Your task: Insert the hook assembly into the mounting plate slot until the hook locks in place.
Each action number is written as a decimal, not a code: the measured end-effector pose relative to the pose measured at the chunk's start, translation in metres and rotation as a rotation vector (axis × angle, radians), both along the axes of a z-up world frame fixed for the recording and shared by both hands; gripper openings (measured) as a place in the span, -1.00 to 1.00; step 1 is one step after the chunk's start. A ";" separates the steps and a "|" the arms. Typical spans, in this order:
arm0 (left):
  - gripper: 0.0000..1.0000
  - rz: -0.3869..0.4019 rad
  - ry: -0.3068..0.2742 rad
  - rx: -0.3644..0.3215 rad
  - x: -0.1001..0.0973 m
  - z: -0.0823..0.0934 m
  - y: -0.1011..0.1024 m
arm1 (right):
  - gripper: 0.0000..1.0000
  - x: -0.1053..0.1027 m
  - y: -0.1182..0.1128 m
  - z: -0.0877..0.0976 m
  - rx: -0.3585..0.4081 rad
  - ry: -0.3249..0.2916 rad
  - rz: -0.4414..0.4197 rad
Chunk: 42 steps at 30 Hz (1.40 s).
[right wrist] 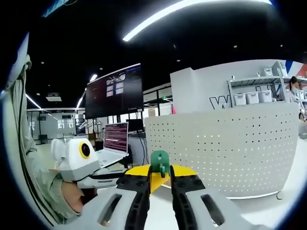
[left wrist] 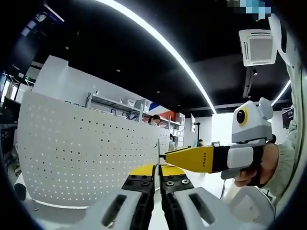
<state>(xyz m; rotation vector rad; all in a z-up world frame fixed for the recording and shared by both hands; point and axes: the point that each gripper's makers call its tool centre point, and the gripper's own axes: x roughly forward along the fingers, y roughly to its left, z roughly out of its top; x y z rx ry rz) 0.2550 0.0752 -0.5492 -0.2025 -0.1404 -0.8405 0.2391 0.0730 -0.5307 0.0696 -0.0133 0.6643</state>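
Note:
In the left gripper view my left gripper [left wrist: 157, 178] has its jaws nearly together on a thin grey plate [left wrist: 157, 152], which stands edge-on between the yellow tips. My right gripper [left wrist: 192, 158] comes in from the right, held by a hand, and its yellow jaw tip reaches the plate's edge. In the right gripper view my right gripper [right wrist: 159, 181] is shut on a green hook piece [right wrist: 159, 163] that sticks up between its yellow tips. There my left gripper [right wrist: 103, 176] comes in from the left and meets those tips. The contact between hook and plate is hidden.
A curved white perforated panel [left wrist: 81, 153] [right wrist: 225, 153] stands close behind the work spot. A laptop [right wrist: 115, 141] and a large dark screen [right wrist: 115, 91] are at the left of the right gripper view. Shelving and a person [left wrist: 154, 120] are far back.

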 end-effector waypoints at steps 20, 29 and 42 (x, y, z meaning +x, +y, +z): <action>-0.94 -0.023 -0.004 0.003 -0.004 0.000 -0.005 | -0.98 0.002 0.000 0.001 -0.067 -0.051 -0.015; -0.91 -0.011 -0.007 0.043 -0.005 -0.003 -0.006 | -0.98 0.004 -0.002 -0.001 -0.059 -0.036 -0.017; -0.71 0.017 0.016 0.115 -0.013 -0.015 -0.004 | -0.98 0.006 -0.001 0.006 -0.059 -0.070 -0.023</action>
